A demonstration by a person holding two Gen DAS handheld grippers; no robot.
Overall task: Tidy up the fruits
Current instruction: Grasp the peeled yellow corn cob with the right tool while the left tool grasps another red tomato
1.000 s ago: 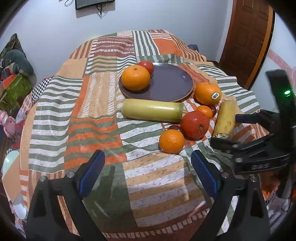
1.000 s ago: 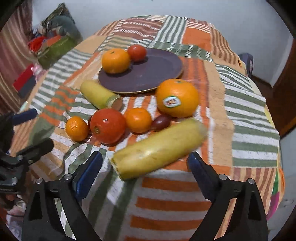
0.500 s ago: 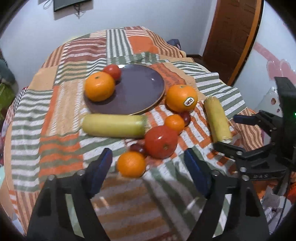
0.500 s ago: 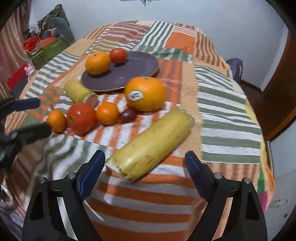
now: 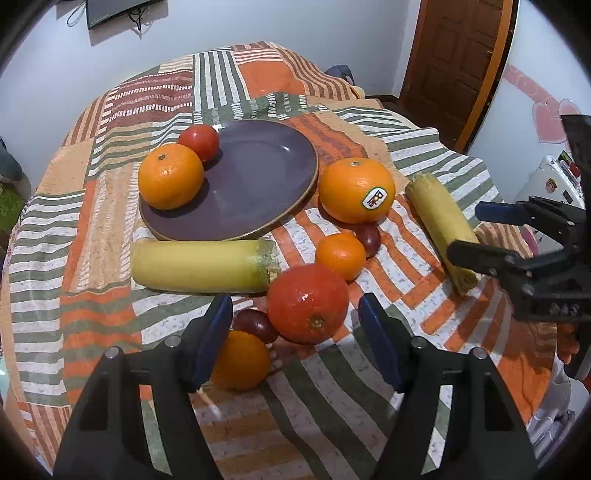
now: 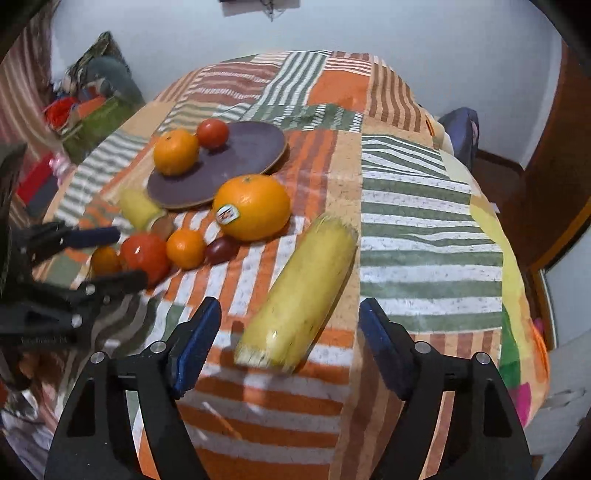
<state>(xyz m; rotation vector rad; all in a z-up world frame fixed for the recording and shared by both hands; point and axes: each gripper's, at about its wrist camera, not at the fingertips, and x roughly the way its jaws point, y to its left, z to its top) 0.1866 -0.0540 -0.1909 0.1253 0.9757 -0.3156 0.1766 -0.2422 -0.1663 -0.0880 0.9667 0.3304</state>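
The left claw (image 5: 295,314) is hanging wide open around the red fruit (image 5: 307,302), not gripping it. The right claw (image 6: 290,319) is gaping wide over a yellow fruit (image 6: 299,291) lying on the worktop (image 6: 424,229), beside the purple plate (image 5: 258,177).

We see a striped patchwork tablecloth (image 5: 110,229), a brown wooden door (image 5: 454,62) and a wall-mounted screen (image 5: 118,11) beyond.
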